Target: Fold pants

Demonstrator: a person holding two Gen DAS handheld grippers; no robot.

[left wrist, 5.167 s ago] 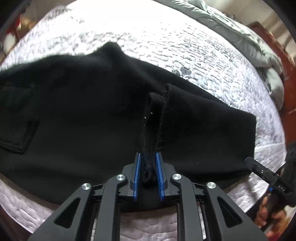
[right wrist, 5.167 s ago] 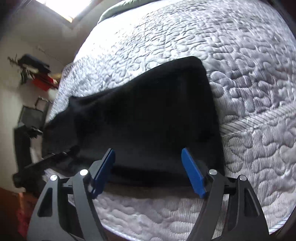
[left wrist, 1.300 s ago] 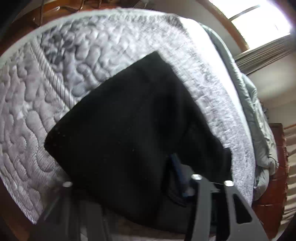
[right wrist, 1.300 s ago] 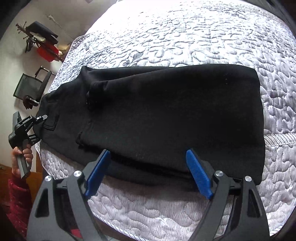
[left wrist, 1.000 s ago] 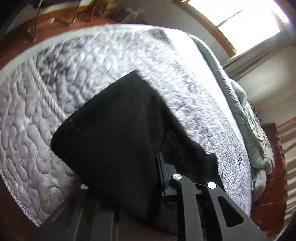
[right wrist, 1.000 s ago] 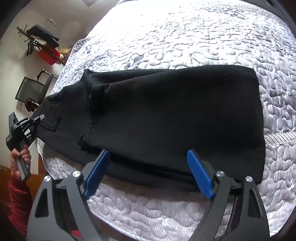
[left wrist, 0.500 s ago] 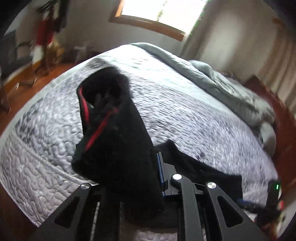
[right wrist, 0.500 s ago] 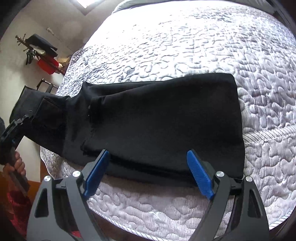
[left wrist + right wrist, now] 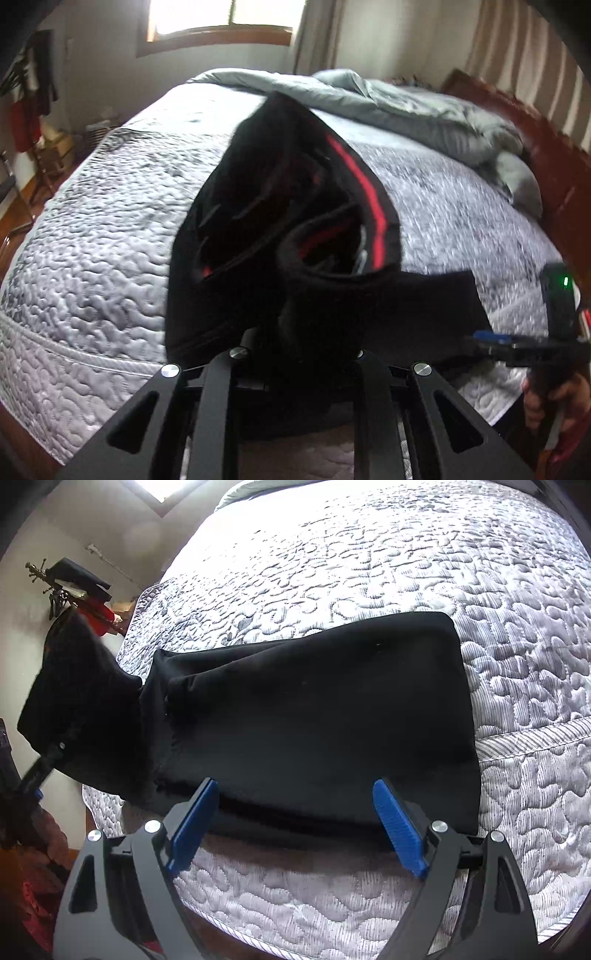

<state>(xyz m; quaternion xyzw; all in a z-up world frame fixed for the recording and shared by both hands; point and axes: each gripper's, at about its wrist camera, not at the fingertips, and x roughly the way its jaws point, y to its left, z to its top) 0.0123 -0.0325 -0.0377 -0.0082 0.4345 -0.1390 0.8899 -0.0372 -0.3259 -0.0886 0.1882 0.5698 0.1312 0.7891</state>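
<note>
The pants' (image 9: 284,221) red-lined waist is seen lifted, clamped in the left gripper (image 9: 295,343), only in its view; the right gripper (image 9: 295,819) is shown open at the bed's (image 9: 369,572) edge.

We see the pants (image 9: 314,716) as soft, matt black cloth, with a red band inside the waistband. The bed (image 9: 406,572) wears a pale quilted cover, stitched and bumpy, and a smooth grey duvet (image 9: 424,110). Our right gripper (image 9: 295,823) has matt black plastic fingers (image 9: 397,823) with ribbed blue pads.
</note>
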